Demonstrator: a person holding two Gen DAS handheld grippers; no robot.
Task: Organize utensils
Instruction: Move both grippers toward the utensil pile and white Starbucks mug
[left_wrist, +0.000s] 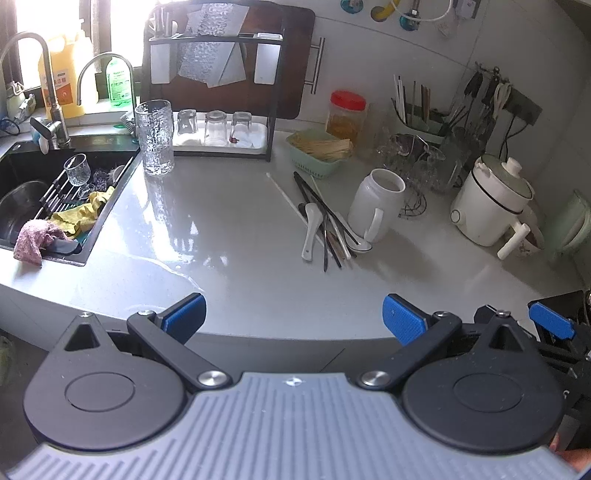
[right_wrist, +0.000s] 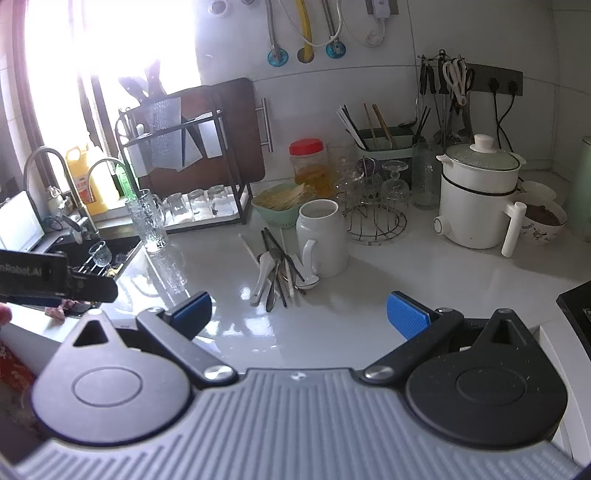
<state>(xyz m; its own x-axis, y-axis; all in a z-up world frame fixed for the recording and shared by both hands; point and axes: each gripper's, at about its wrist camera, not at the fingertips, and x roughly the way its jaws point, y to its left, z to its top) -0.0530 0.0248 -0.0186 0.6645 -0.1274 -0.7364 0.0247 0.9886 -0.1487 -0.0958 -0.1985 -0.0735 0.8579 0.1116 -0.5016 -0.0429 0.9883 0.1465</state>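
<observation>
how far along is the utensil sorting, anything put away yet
Nothing from the loose pile looks put away yet: chopsticks and spoons lie scattered on the counter beside the white mug. Nothing is in hand: the left gripper and right gripper are both open and empty, short of the pile. Everything is left to do. The green holder at the back already has some chopsticks in it.
</observation>
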